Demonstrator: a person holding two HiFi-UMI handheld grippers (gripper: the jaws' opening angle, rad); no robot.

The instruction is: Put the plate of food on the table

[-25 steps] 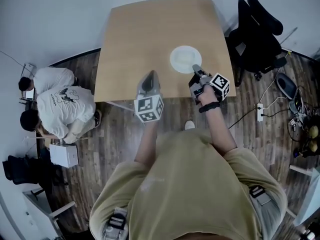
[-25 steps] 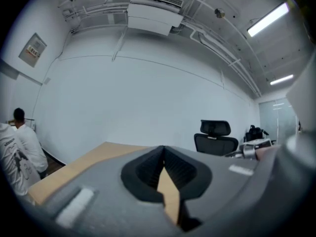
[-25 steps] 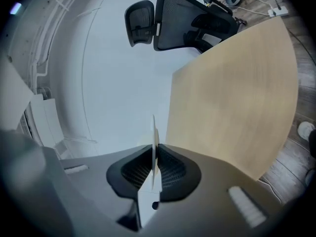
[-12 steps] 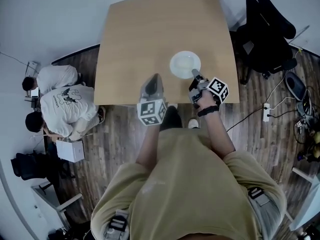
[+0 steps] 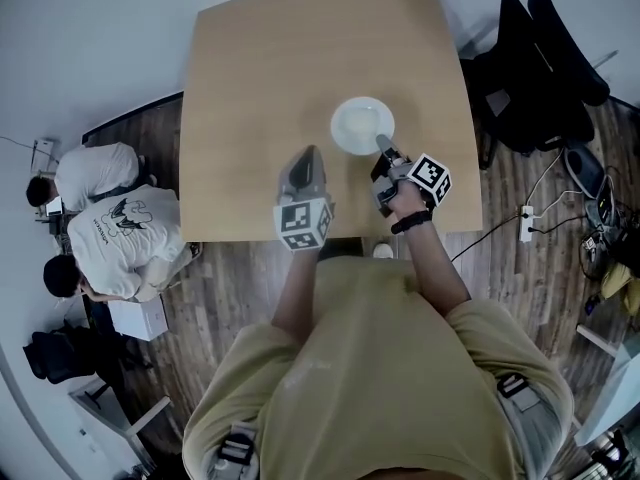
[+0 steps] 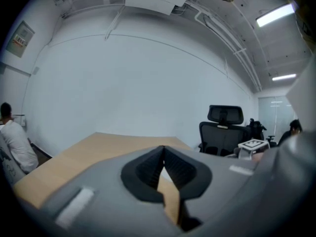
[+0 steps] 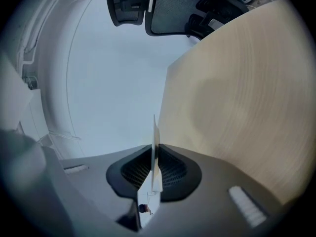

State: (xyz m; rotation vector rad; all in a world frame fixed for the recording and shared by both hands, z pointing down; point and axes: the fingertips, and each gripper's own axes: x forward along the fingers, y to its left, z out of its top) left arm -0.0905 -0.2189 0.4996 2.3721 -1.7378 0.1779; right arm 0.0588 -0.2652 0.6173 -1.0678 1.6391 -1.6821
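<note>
A round white plate [image 5: 360,125] hangs over the near right part of the light wooden table [image 5: 260,68]; whether it touches the top I cannot tell. My right gripper [image 5: 383,147] is shut on the plate's near rim. In the right gripper view the plate [image 7: 154,132] shows edge-on as a thin white line between the black pads [image 7: 170,174], with the table [image 7: 237,107] alongside. My left gripper [image 5: 305,158] is over the table's near edge, left of the plate, with nothing in it. Its jaws [image 6: 163,152] meet at the tips, shut.
Black office chairs [image 5: 535,58] stand right of the table, and one shows in the left gripper view [image 6: 224,132]. Two people in white shirts [image 5: 100,218] crouch on the wooden floor at the left. A power strip with cables [image 5: 527,223] lies on the right.
The person has stepped closer to the table. Both grippers and the plate have moved farther in over the tabletop. The right gripper's hold on the rim is unchanged.
</note>
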